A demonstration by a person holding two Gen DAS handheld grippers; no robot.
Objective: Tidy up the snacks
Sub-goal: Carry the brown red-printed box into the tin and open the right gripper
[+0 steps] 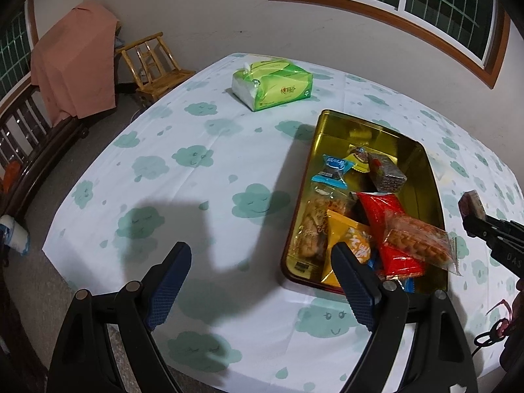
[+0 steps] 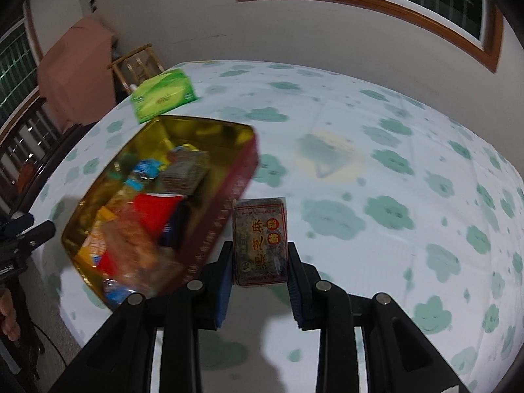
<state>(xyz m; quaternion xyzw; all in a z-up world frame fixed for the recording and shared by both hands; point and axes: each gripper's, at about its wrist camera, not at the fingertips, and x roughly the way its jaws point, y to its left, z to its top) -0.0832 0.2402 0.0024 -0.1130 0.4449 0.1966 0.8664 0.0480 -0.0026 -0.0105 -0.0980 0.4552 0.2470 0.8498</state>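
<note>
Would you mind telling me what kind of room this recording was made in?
Most likely a room in a home: a table under a cloud-print tablecloth with a tissue pack, a wooden chair by the wall, and a wood-framed window.

The left tongs (image 1: 262, 281) hang spread wide above the cloud-print desk (image 1: 183, 177), nothing between the blue pads; a gold tin (image 1: 422, 163) beside them holds wrapped snacks, a red packet (image 1: 383, 209) among them; beyond sits a green tissue pack (image 1: 273, 83); at far right the right tongs (image 1: 473, 216) grip a dark snack block (image 1: 471, 201).
</note>
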